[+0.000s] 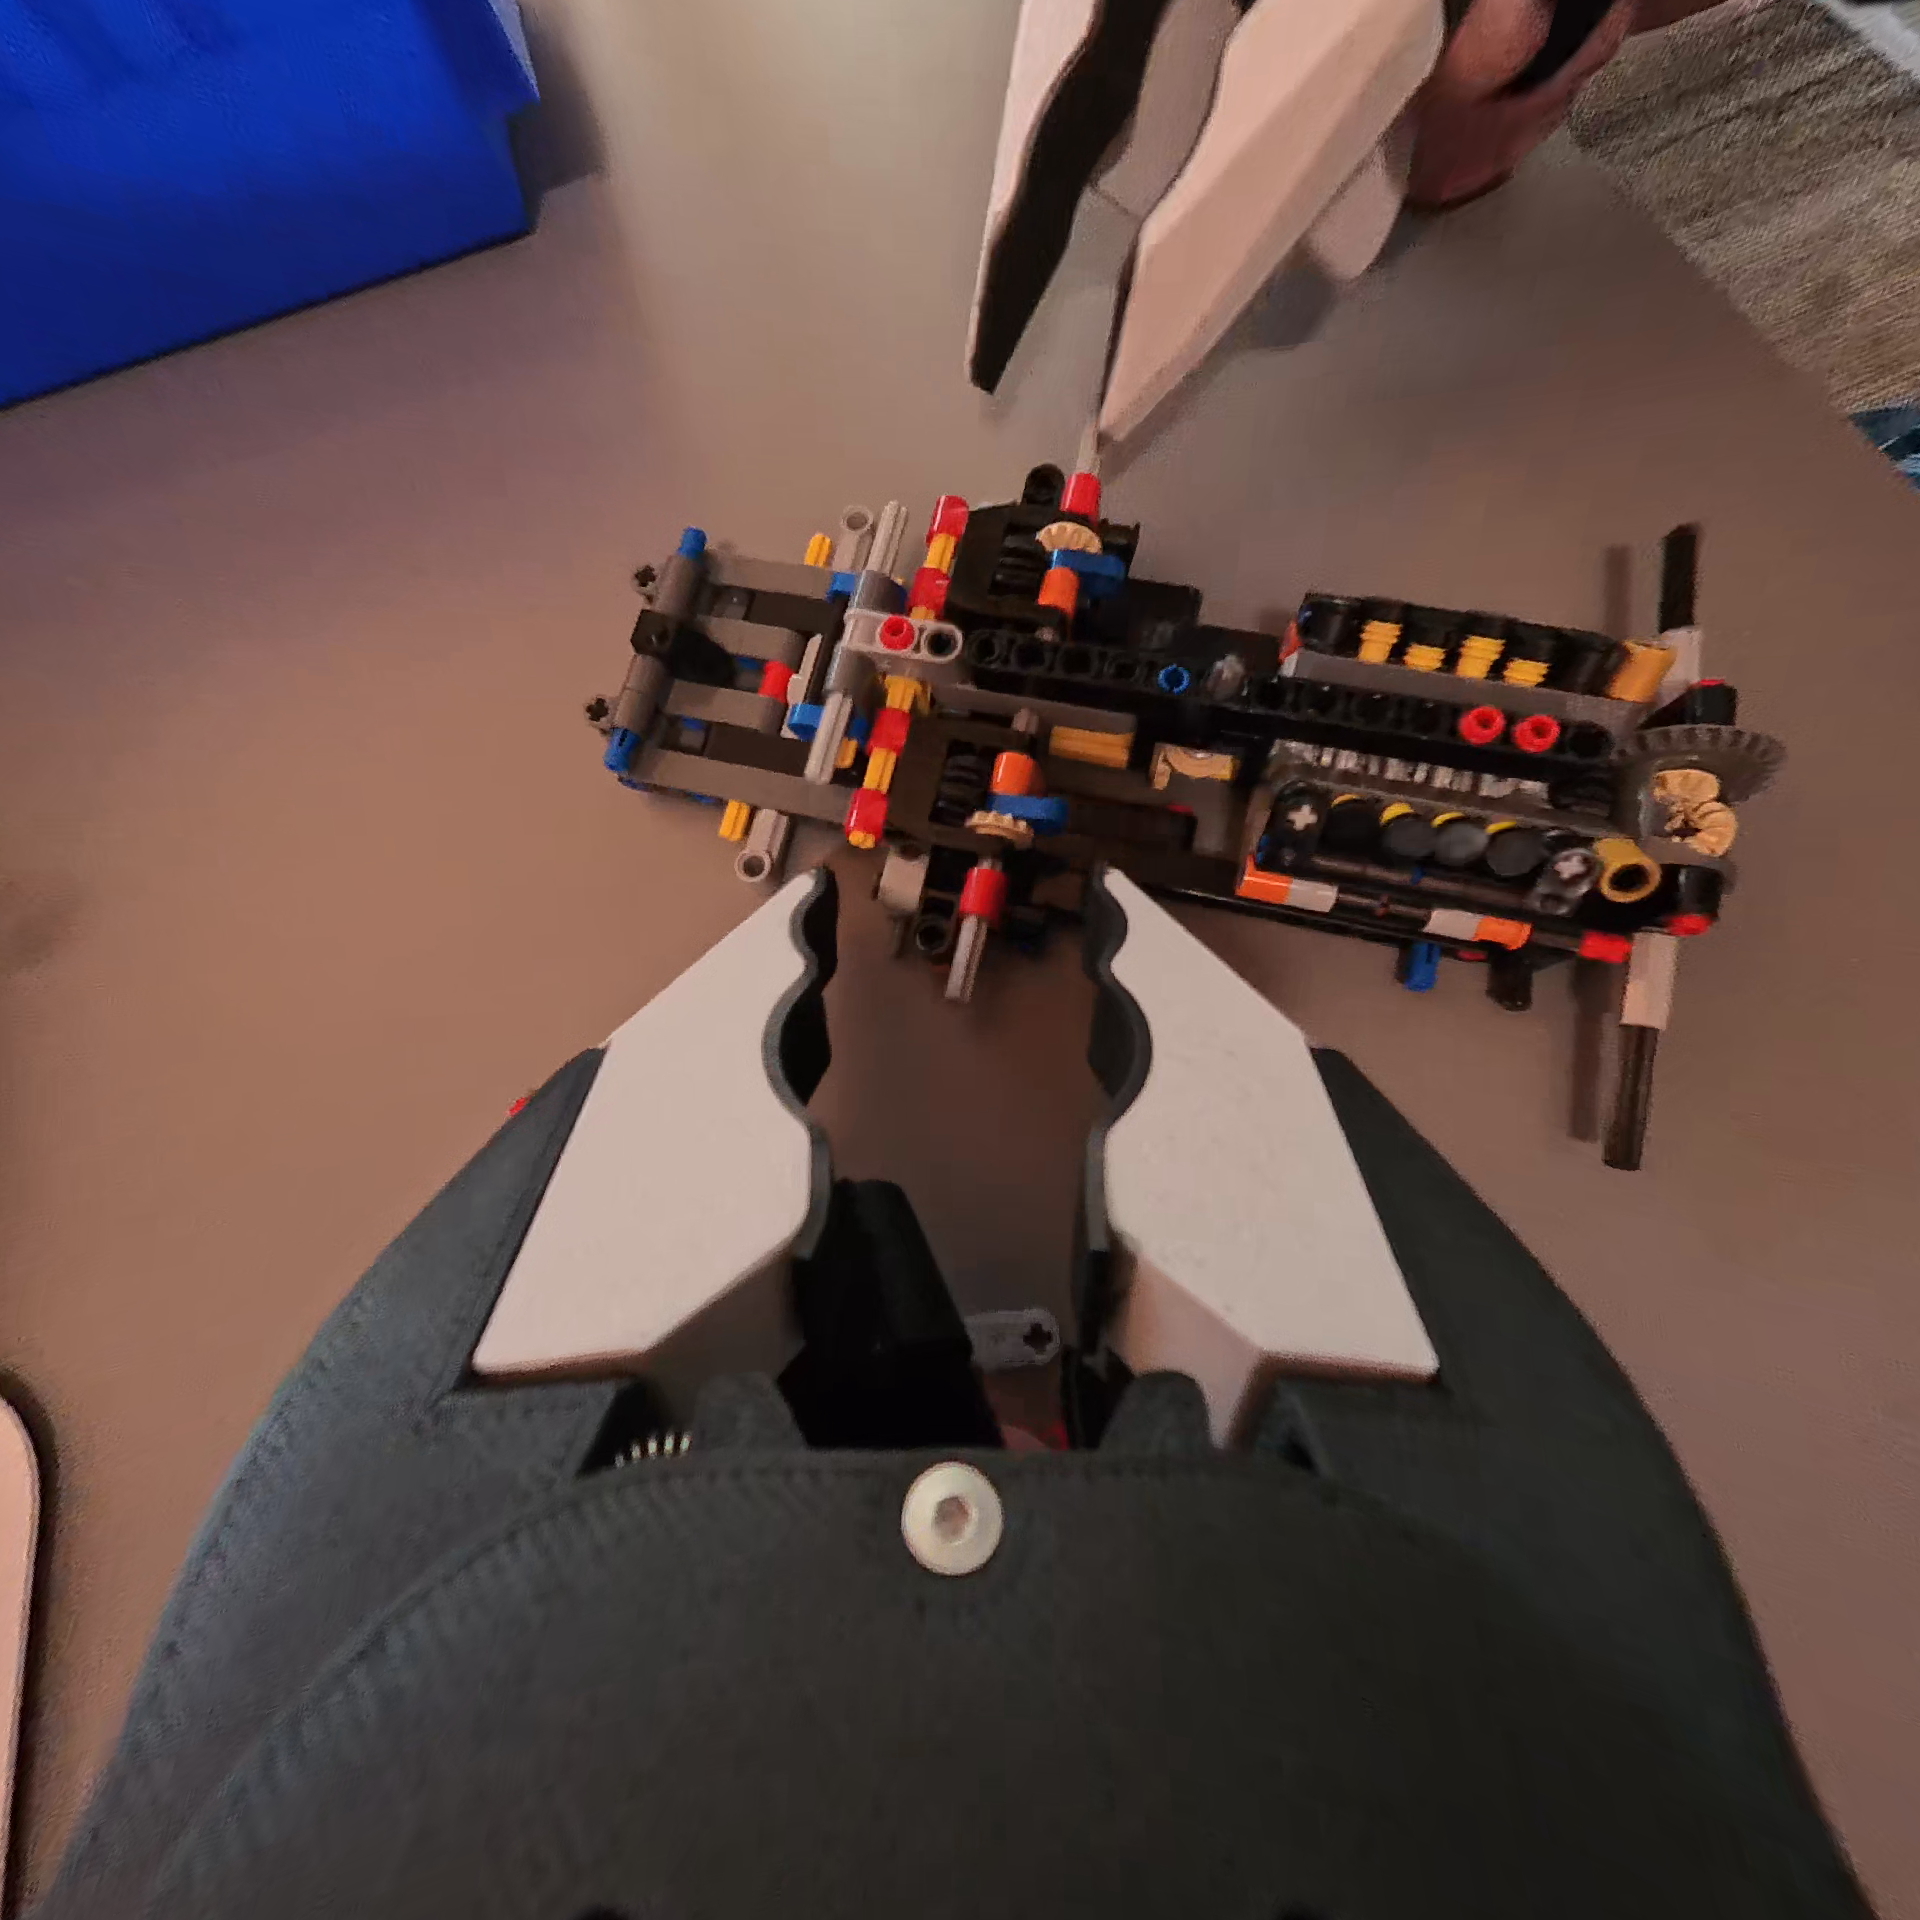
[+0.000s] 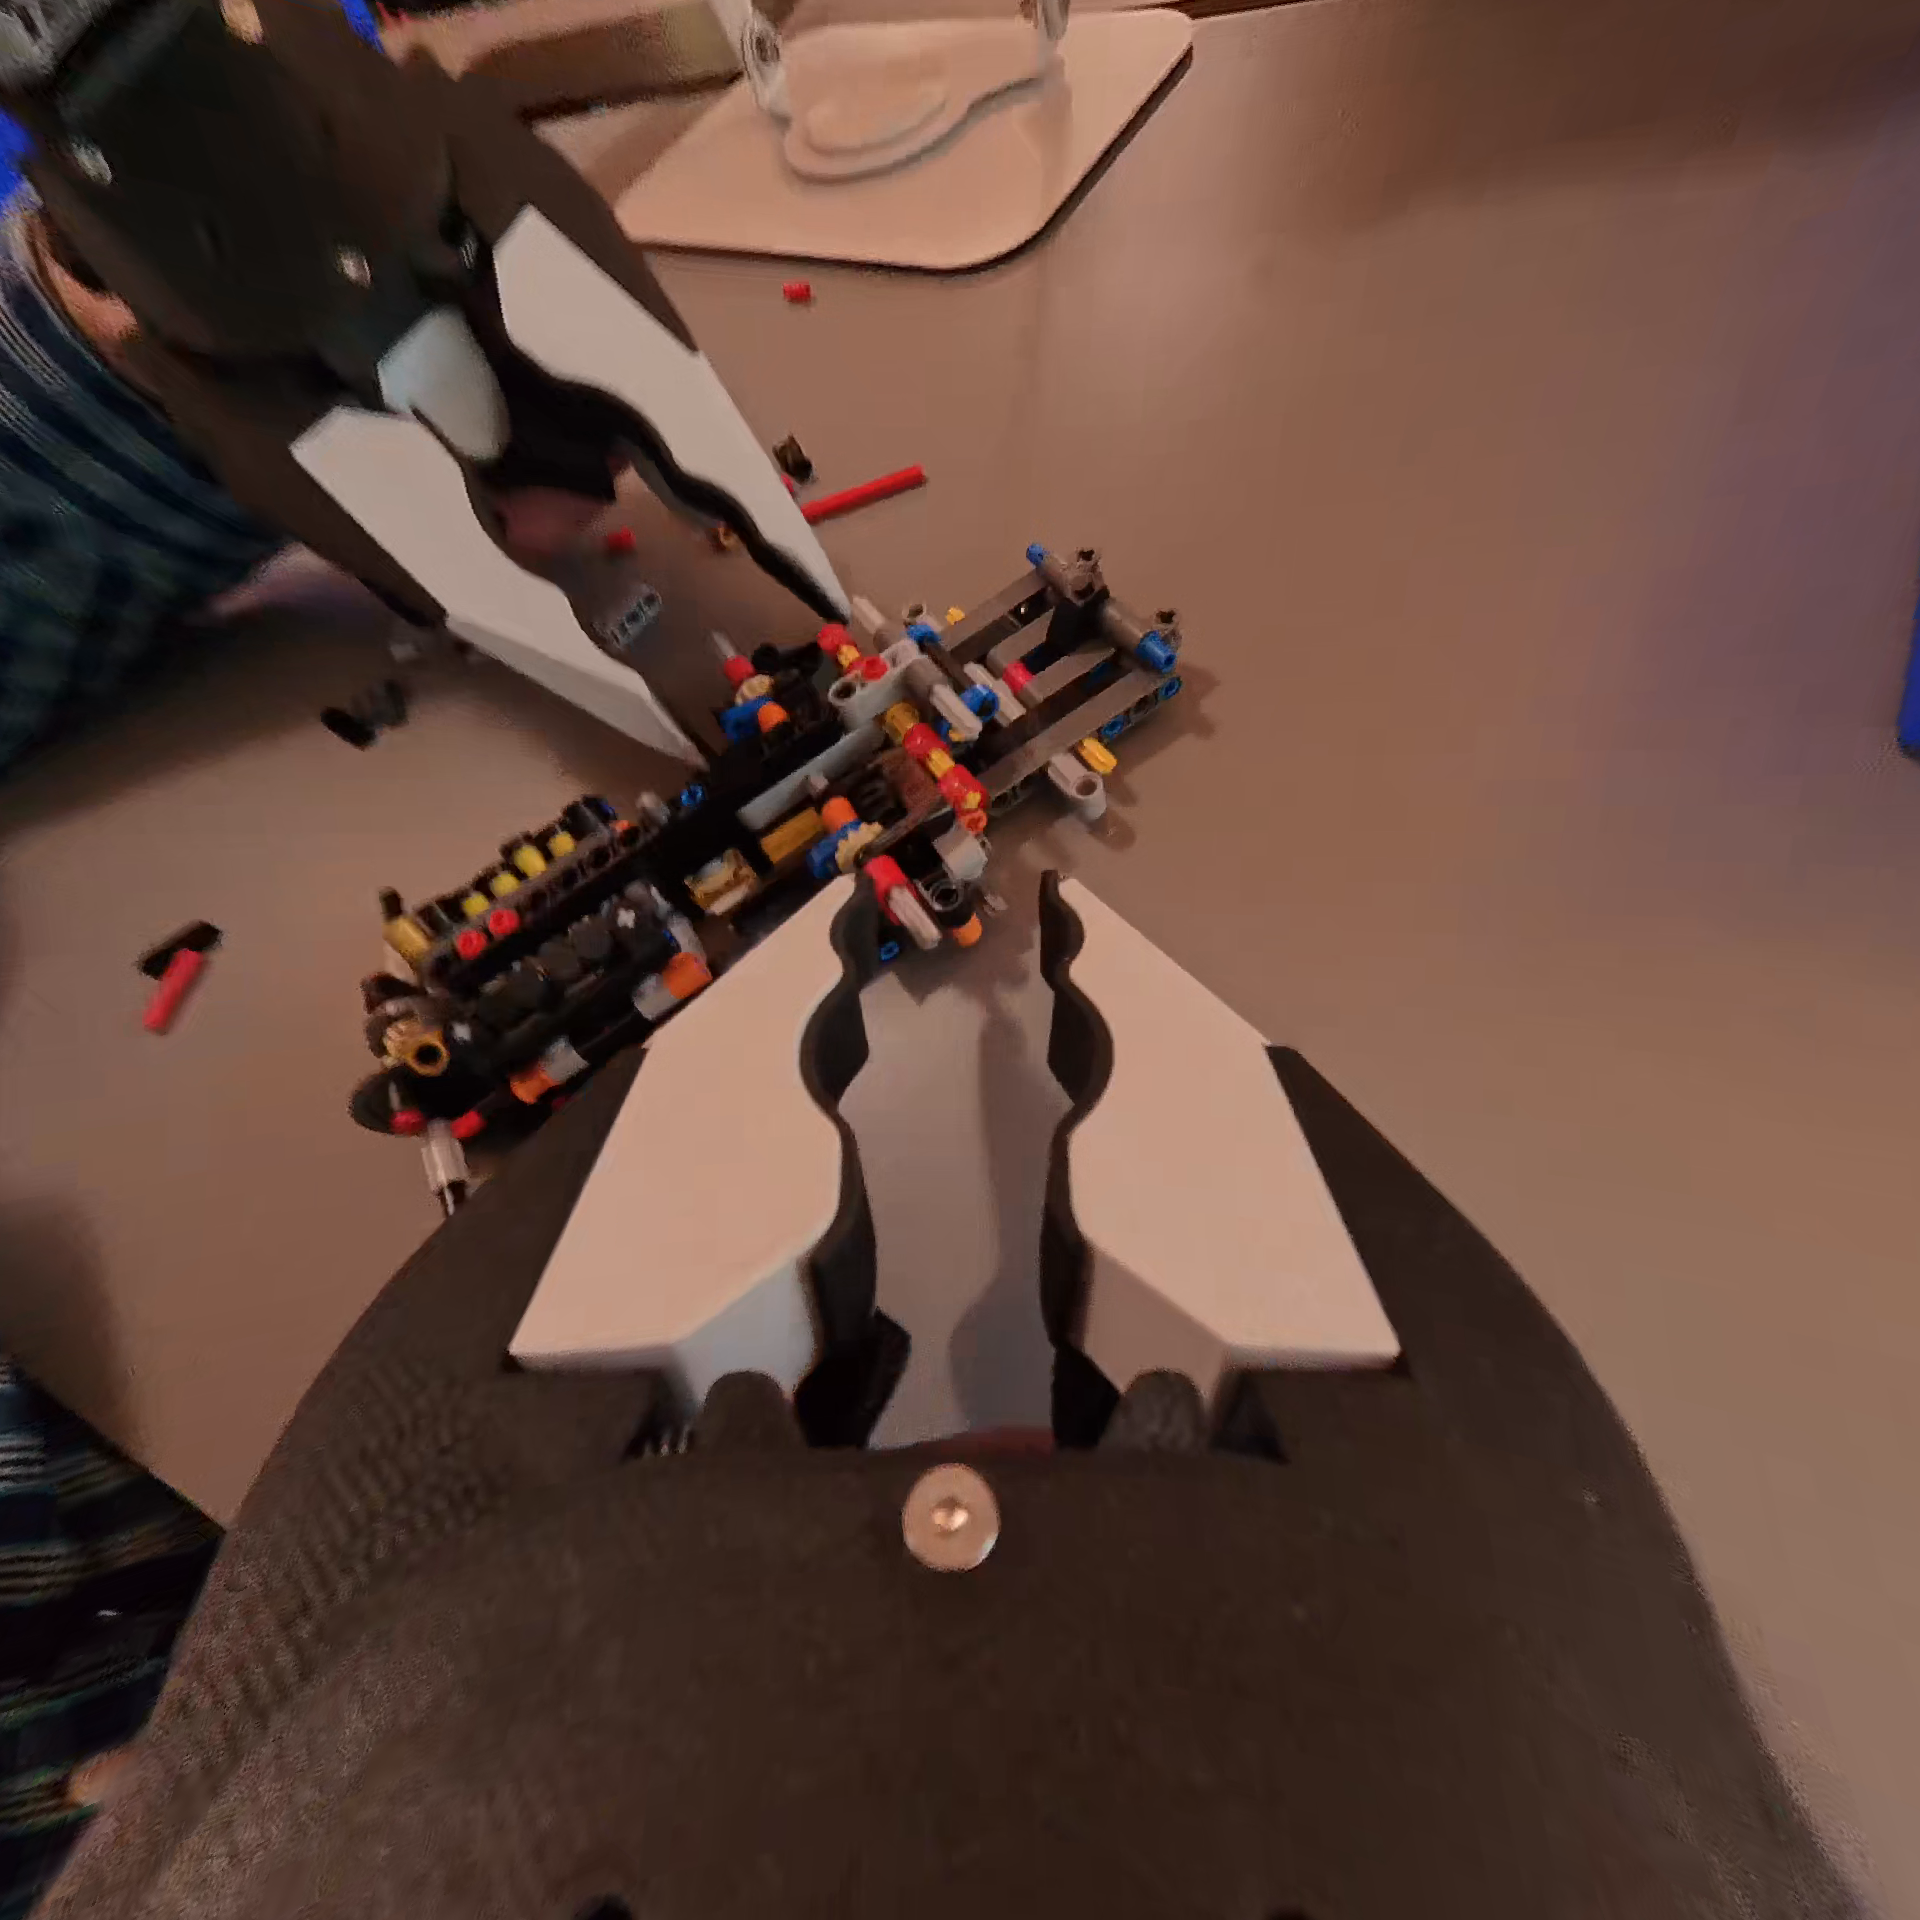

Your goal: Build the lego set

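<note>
A long, part-built Lego Technic chassis (image 1: 1382, 717) in black, grey, red, yellow and blue lies flat on the brown table; it also shows in the right wrist view (image 2: 582, 935). My left gripper (image 1: 961, 894) is open and empty at the chassis's near side, its fingertips either side of a grey axle with a red bush (image 1: 977, 914) that sticks out of the model. My right gripper (image 2: 951, 894) is open and empty at the opposite side, its tips astride the matching axle with a red bush (image 2: 902, 896). Each gripper shows in the other's view, left (image 2: 769, 681) and right (image 1: 1049, 410).
Loose parts lie beyond the chassis: a red axle (image 2: 862, 494), a red and black piece (image 2: 171, 977), a grey beam (image 2: 629, 613) and small black pieces (image 2: 364, 717). A white stand base (image 2: 904, 156) is at the back. A blue object (image 1: 208, 156) sits far left. The left gripper's tips are roughly 9 cm from the right gripper's.
</note>
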{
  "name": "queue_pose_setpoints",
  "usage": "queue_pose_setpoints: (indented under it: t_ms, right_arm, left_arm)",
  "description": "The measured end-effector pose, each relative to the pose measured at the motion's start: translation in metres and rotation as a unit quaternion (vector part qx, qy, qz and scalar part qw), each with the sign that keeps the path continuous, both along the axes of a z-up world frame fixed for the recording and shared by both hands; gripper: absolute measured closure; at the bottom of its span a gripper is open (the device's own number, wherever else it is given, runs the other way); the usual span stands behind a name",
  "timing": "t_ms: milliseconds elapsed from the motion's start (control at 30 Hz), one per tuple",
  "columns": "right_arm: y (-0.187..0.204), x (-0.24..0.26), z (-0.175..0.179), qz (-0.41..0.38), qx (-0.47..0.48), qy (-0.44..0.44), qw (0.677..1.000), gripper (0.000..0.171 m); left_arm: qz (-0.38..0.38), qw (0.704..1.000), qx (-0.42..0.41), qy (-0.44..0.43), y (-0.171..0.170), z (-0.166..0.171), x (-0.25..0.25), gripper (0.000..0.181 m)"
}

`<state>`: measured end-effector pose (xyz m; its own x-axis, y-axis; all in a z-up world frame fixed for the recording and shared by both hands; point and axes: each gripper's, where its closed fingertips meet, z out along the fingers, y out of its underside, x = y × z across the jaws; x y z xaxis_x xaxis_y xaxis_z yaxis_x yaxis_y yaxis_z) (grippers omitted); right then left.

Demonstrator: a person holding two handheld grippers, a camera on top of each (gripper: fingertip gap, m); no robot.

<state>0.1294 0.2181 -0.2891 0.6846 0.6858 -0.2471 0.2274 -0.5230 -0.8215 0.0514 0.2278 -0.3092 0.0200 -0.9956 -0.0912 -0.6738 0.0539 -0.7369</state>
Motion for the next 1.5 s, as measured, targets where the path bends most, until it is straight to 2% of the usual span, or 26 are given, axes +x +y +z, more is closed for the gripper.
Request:
queue_pose_setpoints:
  t_ms: [133,267,433,567,900,1133,1500]
  right_arm:
    - [0.006,-0.003,-0.003,-0.008,-0.059,0.033,0.998,0.143]
    - [0.01,-0.005,-0.011,-0.017,-0.105,0.032,0.994,0.138]
    - [0.009,-0.005,-0.015,-0.024,-0.176,0.084,0.981,0.131]
    - [0.006,-0.009,-0.014,-0.021,-0.216,0.125,0.968,0.135]
    - [0.001,-0.017,-0.015,-0.007,-0.239,0.145,0.96,0.141]
    - [0.003,-0.022,-0.017,-0.008,-0.23,0.129,0.965,0.145]
    - [-0.002,-0.016,-0.014,0.006,-0.243,0.151,0.958,0.143]
  left_arm:
    - [-0.008,1.0,-0.007,-0.004,-0.004,0.0,0.004,0.141]
    - [0.007,1.0,0.004,-0.006,-0.004,0.0,0.008,0.146]
    - [0.021,0.999,0.029,-0.006,-0.004,0.0,0.01,0.153]
    - [0.021,0.999,0.03,-0.015,-0.008,0.0,0.014,0.152]
    - [0.028,0.999,0.042,-0.016,-0.01,0.0,0.013,0.153]
    - [0.028,0.998,0.048,-0.015,-0.01,0.0,0.013,0.153]
    - [0.025,0.998,0.05,-0.016,-0.01,0.0,0.014,0.153]
